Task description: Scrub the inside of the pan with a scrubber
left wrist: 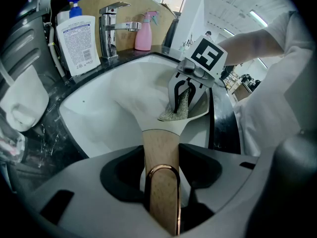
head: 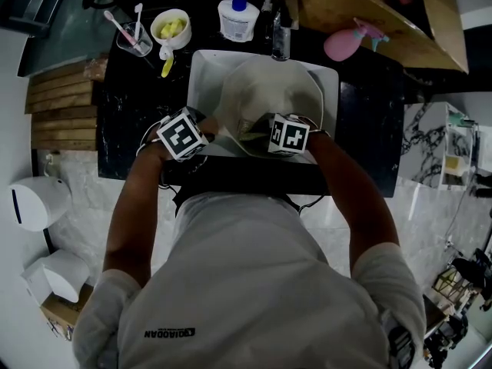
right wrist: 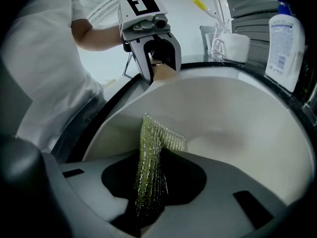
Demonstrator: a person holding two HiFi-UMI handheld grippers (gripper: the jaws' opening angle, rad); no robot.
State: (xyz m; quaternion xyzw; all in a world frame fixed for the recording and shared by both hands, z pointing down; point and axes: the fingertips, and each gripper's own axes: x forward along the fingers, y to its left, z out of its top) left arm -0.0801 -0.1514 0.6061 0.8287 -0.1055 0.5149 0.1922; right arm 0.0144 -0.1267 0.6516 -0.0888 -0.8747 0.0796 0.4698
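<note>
Left hand-held gripper [left wrist: 161,182]: jaws clamped on the pan's wooden handle [left wrist: 160,150]. The metal hanging loop [left wrist: 162,175] at the handle's end sits right between them.

Right hand-held gripper [right wrist: 148,197]: jaws closed on a green mesh scrubber [right wrist: 151,152]. The scrubber's free end is folded over and touches the pan's inner wall.

Pan [head: 269,91]: cream inside, sitting in the white sink [head: 201,64]. In the head view the handle comes off toward 8 o'clock, and the scrubber touches near the bowl's 6 o'clock edge. The grippers are near each other, left at 8 o'clock of the pan and right at about 5 o'clock, both marker cubes facing up.

Further out, head view:
- The sink is set in a black surface [head: 131,129], with the faucet [left wrist: 111,24] at the sink's 12 o'clock.
- White pump bottle [head: 238,18] at 11 o'clock of the pan, just beside the faucet.
- Pink spray bottle [head: 346,41] at 2 o'clock.
- White mug [head: 171,28] at 10 o'clock, something yellow in it.
- Glass with toothbrushes [head: 134,38] just beside the mug, at its 9 o'clock.
- Wooden slat mat [head: 61,106] at 9 o'clock, off the surface's edge.
</note>
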